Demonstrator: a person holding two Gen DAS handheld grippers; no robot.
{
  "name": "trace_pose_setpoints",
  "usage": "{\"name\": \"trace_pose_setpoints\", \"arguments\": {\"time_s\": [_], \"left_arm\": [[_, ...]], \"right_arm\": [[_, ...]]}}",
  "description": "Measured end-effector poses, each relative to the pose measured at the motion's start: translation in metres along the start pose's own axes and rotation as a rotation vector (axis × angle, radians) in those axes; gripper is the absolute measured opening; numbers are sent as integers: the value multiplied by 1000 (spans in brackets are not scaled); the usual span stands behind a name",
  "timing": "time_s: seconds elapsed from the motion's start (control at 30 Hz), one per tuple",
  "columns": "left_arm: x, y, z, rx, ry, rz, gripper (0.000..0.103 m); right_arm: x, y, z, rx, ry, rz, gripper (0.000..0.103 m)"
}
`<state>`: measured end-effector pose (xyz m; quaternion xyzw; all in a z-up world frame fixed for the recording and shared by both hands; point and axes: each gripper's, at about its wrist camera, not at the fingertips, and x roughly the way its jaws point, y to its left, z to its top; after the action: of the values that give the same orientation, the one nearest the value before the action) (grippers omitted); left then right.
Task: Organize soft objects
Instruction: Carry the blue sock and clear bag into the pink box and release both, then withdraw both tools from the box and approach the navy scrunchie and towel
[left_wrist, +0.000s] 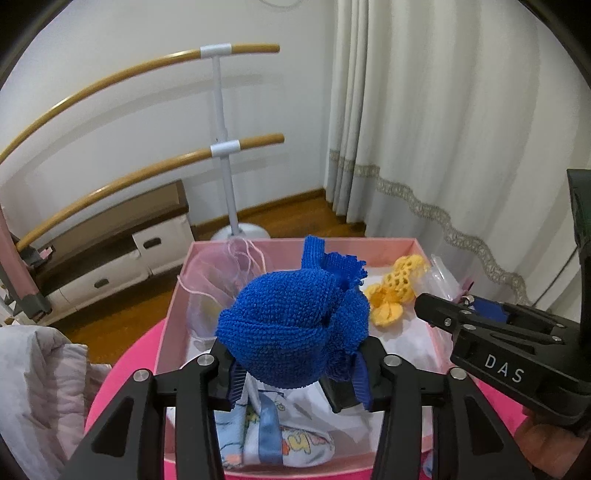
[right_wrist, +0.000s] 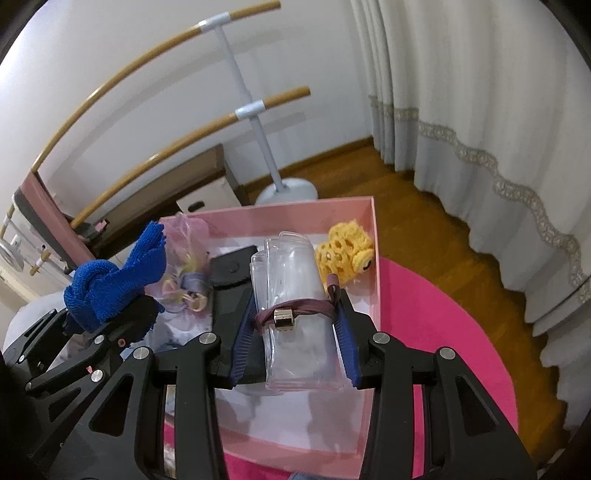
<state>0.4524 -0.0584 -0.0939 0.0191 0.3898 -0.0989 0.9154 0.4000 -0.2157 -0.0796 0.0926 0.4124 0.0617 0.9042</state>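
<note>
My left gripper (left_wrist: 295, 373) was pinching a knotted blue knit cloth (left_wrist: 295, 328): both pads pressed into its lower sides, and the bundle stood up above the fingertips with loose ends poking up at the back. From the right wrist view the same cloth (right_wrist: 110, 288) sat at the tip of the left gripper (right_wrist: 122, 325), over the left part of the pink box (right_wrist: 280, 212).

My right gripper (right_wrist: 295, 325) was clamped on a roll of clear plastic sleeves (right_wrist: 291, 295), pads against both sides. A dark red hair tie (right_wrist: 295, 312) with a metal clasp wrapped the roll. It hung over the middle of the box.

Inside the box: a yellow crochet toy (right_wrist: 345, 253) in the far right corner, a sheer pink pouch (left_wrist: 218, 280) at the far left, and a printed cloth bundle with a blue ribbon (left_wrist: 273, 435) at the near side, below the blue cloth.

The box (left_wrist: 173, 314) sat on a round pink mat (right_wrist: 443, 332) over a wood floor (right_wrist: 424, 229). Past the box stood a white stand with wooden bars (left_wrist: 221, 147) near the wall, with a low cabinet (left_wrist: 110, 236) to its left. Curtain (left_wrist: 443, 129) beyond the box on the right. Pale quilted fabric (left_wrist: 40, 380) lay left of the box.
</note>
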Motion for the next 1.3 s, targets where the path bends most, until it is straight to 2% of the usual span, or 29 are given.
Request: {"name": "trace_pose_setpoints", "arguments": {"time_s": [0.03, 0.07, 0.13, 0.2, 0.27, 0.3, 0.37, 0.4, 0.43, 0.73, 0.83, 0.97, 1.17, 1.3], "left_arm": [[8, 0, 5, 5, 12, 0, 50], [18, -1, 10, 11, 29, 3, 60], [25, -3, 16, 18, 37, 18, 72], [29, -4, 22, 21, 21, 33, 82], [30, -3, 25, 10, -1, 46, 101], [29, -2, 25, 8, -17, 51, 103], [25, -3, 26, 9, -34, 71, 103], [24, -1, 29, 5, -43, 79, 103], [21, 1, 32, -3, -57, 82, 103], [-17, 15, 42, -63, -154, 125, 103], [-46, 15, 15, -67, -183, 136, 103], [-82, 22, -3, -82, -225, 137, 103], [-151, 31, -72, -92, -293, 128, 103], [-179, 30, -109, -81, -323, 113, 103]], "right_arm": [[4, -1, 0, 3, 11, 0, 39], [8, -2, 0, 8, 18, 1, 41], [12, -5, -2, 20, 31, 6, 44], [15, -10, -3, 36, 34, 10, 49], [17, -14, -4, 52, 37, 25, 58], [18, -15, -4, 57, 38, 29, 61], [15, -19, -5, 69, 31, 43, 83], [12, -20, -6, 76, 22, 50, 90], [8, -22, -6, 86, 7, 53, 103], [-36, -9, -9, 91, -67, 25, 103], [-56, -2, -11, 85, -95, 29, 103], [-94, 11, -22, 54, -149, 22, 103], [-156, 26, -55, 11, -252, -2, 103], [-188, 36, -85, -19, -295, 2, 103]]}}
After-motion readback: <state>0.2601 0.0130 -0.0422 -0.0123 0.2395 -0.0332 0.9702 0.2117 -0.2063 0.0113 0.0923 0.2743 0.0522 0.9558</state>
